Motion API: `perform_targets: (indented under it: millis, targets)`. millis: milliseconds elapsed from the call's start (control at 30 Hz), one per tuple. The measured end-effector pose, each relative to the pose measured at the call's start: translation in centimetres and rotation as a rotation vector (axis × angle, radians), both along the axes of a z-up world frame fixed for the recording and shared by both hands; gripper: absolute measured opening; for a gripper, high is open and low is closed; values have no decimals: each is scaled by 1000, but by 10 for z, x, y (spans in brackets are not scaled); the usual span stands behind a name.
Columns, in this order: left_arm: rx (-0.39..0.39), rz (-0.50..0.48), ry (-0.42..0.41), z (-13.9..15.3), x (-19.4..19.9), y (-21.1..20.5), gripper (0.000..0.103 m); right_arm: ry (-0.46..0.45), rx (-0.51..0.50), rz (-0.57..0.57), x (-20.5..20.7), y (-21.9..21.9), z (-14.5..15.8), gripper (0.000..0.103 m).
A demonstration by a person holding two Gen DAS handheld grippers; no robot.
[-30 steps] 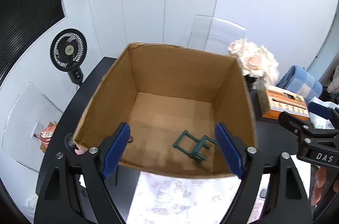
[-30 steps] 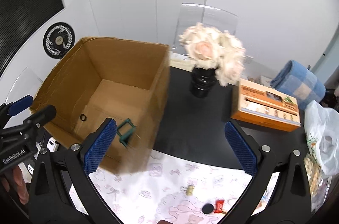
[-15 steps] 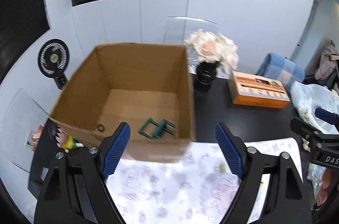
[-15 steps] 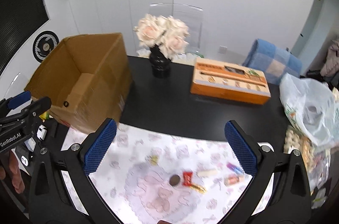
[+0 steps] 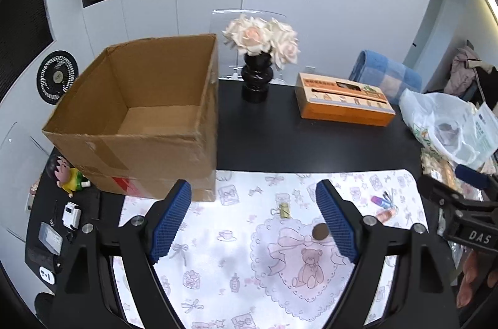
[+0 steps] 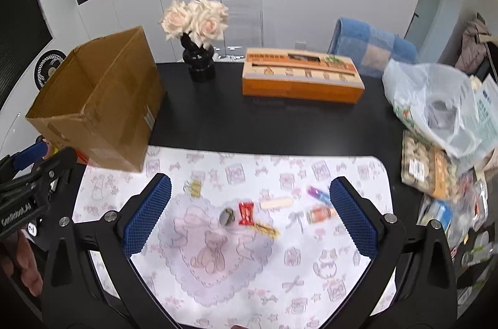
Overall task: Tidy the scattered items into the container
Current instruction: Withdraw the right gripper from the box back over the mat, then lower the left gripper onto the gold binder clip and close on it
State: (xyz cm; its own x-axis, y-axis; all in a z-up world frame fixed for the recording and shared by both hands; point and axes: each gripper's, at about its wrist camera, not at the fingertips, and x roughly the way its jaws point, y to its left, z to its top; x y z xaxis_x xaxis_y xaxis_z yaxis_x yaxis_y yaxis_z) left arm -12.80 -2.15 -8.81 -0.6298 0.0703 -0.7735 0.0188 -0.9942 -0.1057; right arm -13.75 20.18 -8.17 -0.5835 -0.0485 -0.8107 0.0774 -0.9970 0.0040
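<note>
Nearest to me: my left gripper [image 5: 253, 215] has its fingers [image 5: 169, 217] spread wide with nothing between them, low centre of its frame. My right gripper [image 6: 249, 215] likewise, fingers [image 6: 146, 217] apart and empty.

Under both lies a white patterned mat [image 6: 311, 260] with a pink bear print, spread on the black counter [image 6: 264, 127].

Scattered items on the mat, right wrist view, mid-frame between my fingers: a brown round disc [image 6: 226, 216], a red wrapper [image 6: 246, 213] just right of it, a gold wrapped candy [image 6: 266, 229] below that, a pale stick [image 6: 275, 203], an orange tube [image 6: 320, 214], a purple-pink item [image 6: 317, 192], blurred. A gold binder clip [image 6: 194, 188] sits apart to the left, near my left-hand finger in that frame.

Left wrist view shows the same clip [image 5: 283, 210] and disc [image 5: 320, 232] centre-frame.

Further back: the cardboard box [image 5: 140, 117], open top, upright, in the left half of the frame, its near corner on the mat's edge. Its interior is only partly visible. A small figurine [image 5: 67, 173] lies left of it.

Farther: a black vase of pale roses [image 5: 258, 61], an orange carton [image 5: 342, 105], a plastic bag [image 5: 445, 127] at right, a fan [image 5: 57, 77] at far left.
</note>
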Motion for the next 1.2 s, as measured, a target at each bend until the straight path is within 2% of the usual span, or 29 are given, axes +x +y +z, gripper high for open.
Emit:
perform_targets:
  millis: [200, 500, 667, 833, 1033, 1200]
  targets:
    - [6, -16, -26, -13, 7, 10, 81, -18, -31, -55, 16, 24, -12, 103]
    - [8, -35, -29, -16, 10, 20, 81, -18, -30, -56, 25, 26, -17, 103]
    - [-39, -49, -35, -23, 4, 31, 81, -17, -32, -48, 24, 23, -21, 103]
    - [0, -47, -78, -45, -3, 31, 81, -21, -15, -21, 23, 18, -27, 103]
    - [-20, -37, -117, -81, -12, 33, 81, -12, -6, 7, 24, 12, -42, 103]
    - [-10, -45, -154, -113, -19, 36, 81, -43, 16, 38, 17, 5, -73, 103]
